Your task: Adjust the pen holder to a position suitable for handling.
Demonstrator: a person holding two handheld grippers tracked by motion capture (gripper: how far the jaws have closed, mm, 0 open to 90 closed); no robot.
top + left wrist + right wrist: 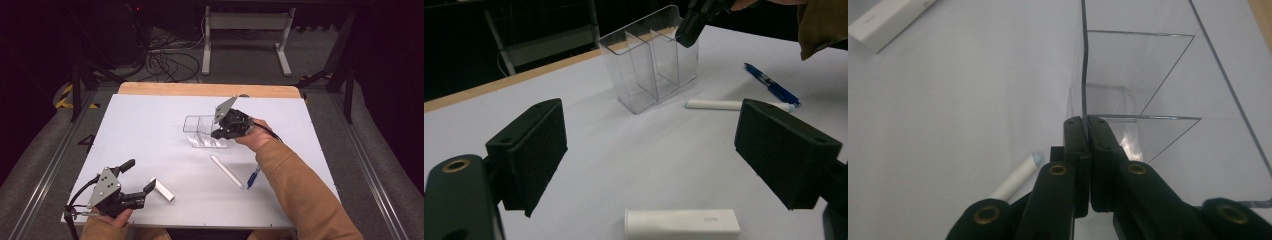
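Note:
A clear plastic container (194, 128) with dividers stands mid-table. My right gripper (218, 134) is shut on its near-right wall; in the right gripper view the black jaws (1087, 127) pinch the thin clear wall (1083, 60) between them. It also appears in the left gripper view (688, 34), at the rim of the container (644, 70). My left gripper (140, 176) rests at the front left, open, its pads (531, 150) wide apart. A white rectangular box (163, 190) lies just beyond its jaws (681, 223).
A white cylindrical stick (226, 171) lies in front of the container, with a blue pen (253, 177) to its right under the right forearm. The white table (150, 125) ends in a wooden strip at the back. Cables and a stand sit on the floor beyond.

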